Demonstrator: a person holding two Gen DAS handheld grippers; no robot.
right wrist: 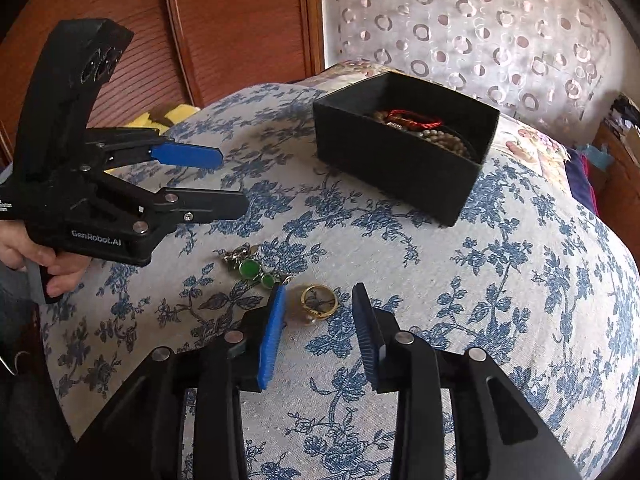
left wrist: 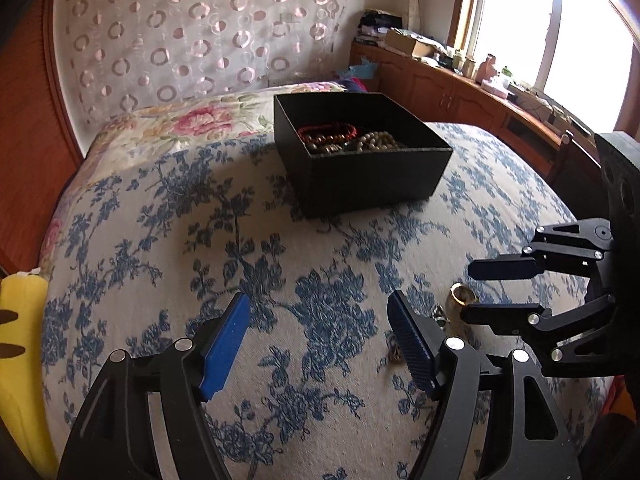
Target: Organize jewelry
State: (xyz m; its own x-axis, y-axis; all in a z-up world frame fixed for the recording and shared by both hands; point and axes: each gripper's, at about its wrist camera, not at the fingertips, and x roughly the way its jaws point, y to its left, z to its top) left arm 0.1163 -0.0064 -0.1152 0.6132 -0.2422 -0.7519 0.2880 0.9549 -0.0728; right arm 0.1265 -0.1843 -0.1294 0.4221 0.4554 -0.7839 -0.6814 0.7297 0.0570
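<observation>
A black open box (left wrist: 360,168) (right wrist: 404,168) sits on the blue-flowered bedspread and holds red and brown bead bracelets (left wrist: 328,133) (right wrist: 416,122). A gold ring (right wrist: 319,300) (left wrist: 460,294) lies on the cloth between the open fingers of my right gripper (right wrist: 320,300) (left wrist: 470,290). A pearl (right wrist: 308,319) lies against the ring. A green-stone chain piece (right wrist: 254,269) lies just left of them. My left gripper (left wrist: 318,306) (right wrist: 236,180) is open and empty, hovering left of the jewelry.
A floral pillow (left wrist: 180,124) and a curtained headboard (left wrist: 180,40) lie behind the box. A wooden cabinet (left wrist: 460,92) with clutter runs under the window at right. A yellow object (left wrist: 20,340) lies at the bed's left edge.
</observation>
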